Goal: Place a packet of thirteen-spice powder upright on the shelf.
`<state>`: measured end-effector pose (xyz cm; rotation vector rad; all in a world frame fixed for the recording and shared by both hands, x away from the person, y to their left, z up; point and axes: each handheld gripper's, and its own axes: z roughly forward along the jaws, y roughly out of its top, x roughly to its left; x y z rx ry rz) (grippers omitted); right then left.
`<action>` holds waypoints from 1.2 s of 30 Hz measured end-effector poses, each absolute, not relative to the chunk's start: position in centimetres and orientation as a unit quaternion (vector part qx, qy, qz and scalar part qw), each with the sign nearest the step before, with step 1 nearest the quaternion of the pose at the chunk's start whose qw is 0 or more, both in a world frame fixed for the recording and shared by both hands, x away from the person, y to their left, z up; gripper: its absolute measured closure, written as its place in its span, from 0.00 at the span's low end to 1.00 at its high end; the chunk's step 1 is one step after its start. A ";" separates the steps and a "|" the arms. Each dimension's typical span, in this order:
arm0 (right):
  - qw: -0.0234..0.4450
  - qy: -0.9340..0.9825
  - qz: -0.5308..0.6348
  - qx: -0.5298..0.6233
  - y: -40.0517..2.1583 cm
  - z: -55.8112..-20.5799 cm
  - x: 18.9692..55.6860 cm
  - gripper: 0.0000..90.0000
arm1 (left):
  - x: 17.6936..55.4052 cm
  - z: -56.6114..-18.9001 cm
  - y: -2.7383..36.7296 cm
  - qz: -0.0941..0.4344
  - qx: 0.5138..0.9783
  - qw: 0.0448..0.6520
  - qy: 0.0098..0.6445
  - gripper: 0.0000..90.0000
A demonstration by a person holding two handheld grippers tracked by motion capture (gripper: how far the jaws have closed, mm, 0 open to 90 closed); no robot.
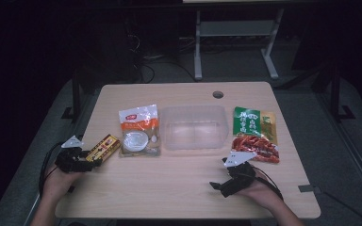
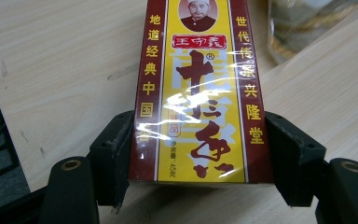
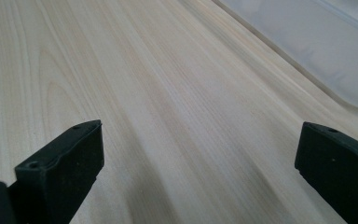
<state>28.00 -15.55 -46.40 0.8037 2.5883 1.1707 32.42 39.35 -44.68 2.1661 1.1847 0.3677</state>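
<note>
A red-and-yellow seasoning box (image 1: 103,147) lies flat near the table's left edge. In the left gripper view the box (image 2: 198,84) runs away from the camera, and my left gripper (image 2: 200,140) has a black pad pressed against each long side of its near end. In the high view that left gripper (image 1: 88,159) sits at the box's near end, held by a hand. My right gripper (image 1: 215,185) rests low at the table's front right. In the right gripper view the right gripper (image 3: 196,154) stands open over bare wood with nothing between its jaws.
A clear plastic container (image 1: 195,109) stands mid-table, its corner (image 3: 317,42) showing at the right gripper view's top right. An orange-and-white food bag (image 1: 139,132) lies left of it, and a green-and-red snack packet (image 1: 256,134) to its right. A cable hole (image 1: 218,94) is at the back.
</note>
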 end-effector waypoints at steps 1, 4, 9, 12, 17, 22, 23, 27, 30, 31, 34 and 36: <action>0.095 0.873 0.395 0.271 -15.5 -46.4 28.0 0.01 | 32.4 -44.5 39.4 0.141 0.823 0.318 0.450 0.35; 0.095 0.873 0.394 0.271 -15.5 -46.4 28.0 0.01 | 32.3 -44.3 39.4 0.142 0.819 0.324 0.451 0.35; 0.094 0.873 0.394 0.271 -15.6 -46.4 28.0 0.01 | 31.9 -43.4 39.2 0.150 0.813 0.338 0.450 0.35; 0.094 0.873 0.394 0.271 -15.6 -46.4 28.0 0.01 | 31.7 -42.8 39.0 0.156 0.813 0.342 0.445 0.35; 0.094 0.874 0.393 0.271 -15.6 -46.4 28.0 0.01 | 31.3 -42.1 38.4 0.158 0.815 0.356 0.430 0.35; 0.093 0.874 0.393 0.271 -15.6 -46.4 28.0 0.01 | 30.8 -41.2 37.1 0.155 0.816 0.378 0.410 0.35; 0.093 0.874 0.393 0.271 -15.6 -46.4 28.0 0.01 | 30.7 -41.0 36.7 0.154 0.814 0.383 0.408 0.35; 0.091 0.876 0.394 0.264 -15.5 -46.3 27.9 0.01 | 30.3 -40.4 35.3 0.143 0.816 0.401 0.391 0.35; 0.090 0.877 0.394 0.261 -15.5 -46.1 27.9 0.01 | 30.1 -40.2 34.7 0.140 0.819 0.405 0.382 0.35; 0.087 0.875 0.397 0.263 -15.6 -46.0 27.9 0.01 | 30.1 -40.1 34.4 0.138 0.820 0.407 0.379 0.35; 0.085 0.875 0.401 0.257 -15.6 -45.6 27.9 0.01 | 29.9 -39.9 33.4 0.130 0.825 0.412 0.363 0.35; 0.085 0.878 0.400 0.250 -15.5 -45.4 27.8 0.01 | 29.7 -39.7 32.7 0.125 0.827 0.420 0.353 0.35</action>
